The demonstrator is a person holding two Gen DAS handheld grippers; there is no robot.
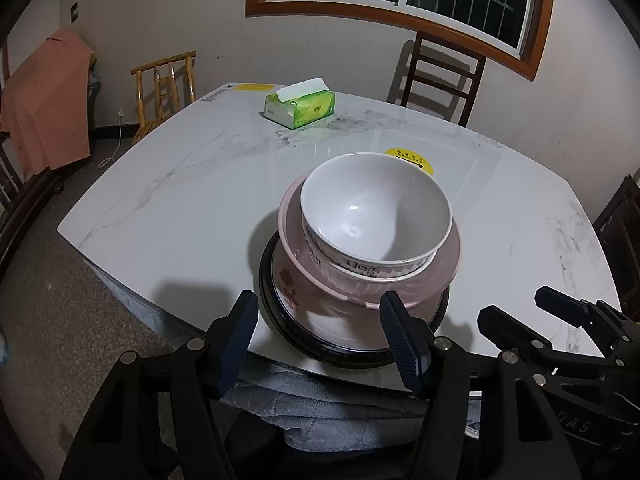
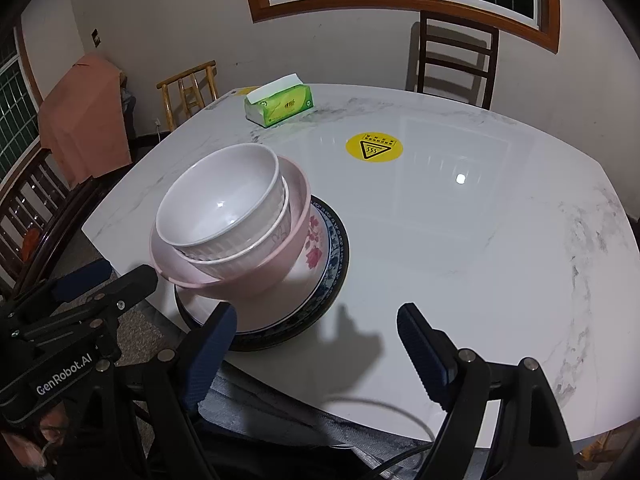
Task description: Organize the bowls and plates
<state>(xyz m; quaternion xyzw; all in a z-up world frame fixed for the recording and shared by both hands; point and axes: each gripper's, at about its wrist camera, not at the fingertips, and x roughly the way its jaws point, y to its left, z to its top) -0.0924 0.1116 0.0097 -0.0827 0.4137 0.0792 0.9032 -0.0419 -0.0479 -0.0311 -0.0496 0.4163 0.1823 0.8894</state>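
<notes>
A stack stands near the table's front edge: a white bowl (image 1: 376, 208) nested in a ribbed white bowl and a pink bowl (image 1: 384, 284), on a flowered white plate (image 1: 296, 300) over a dark-rimmed plate (image 1: 348, 354). The stack also shows in the right wrist view: white bowl (image 2: 220, 208), pink bowl (image 2: 256, 272), dark-rimmed plate (image 2: 336, 248). My left gripper (image 1: 320, 344) is open and empty, just in front of the stack. My right gripper (image 2: 316, 352) is open and empty, to the right of the stack above the table's front edge.
The white marble table (image 1: 180, 200) carries a green tissue box (image 1: 300, 108) at the back and a round yellow heat sticker (image 2: 374, 147). Wooden chairs (image 1: 440, 76) stand around the table. An orange cloth (image 1: 44, 100) hangs at the left.
</notes>
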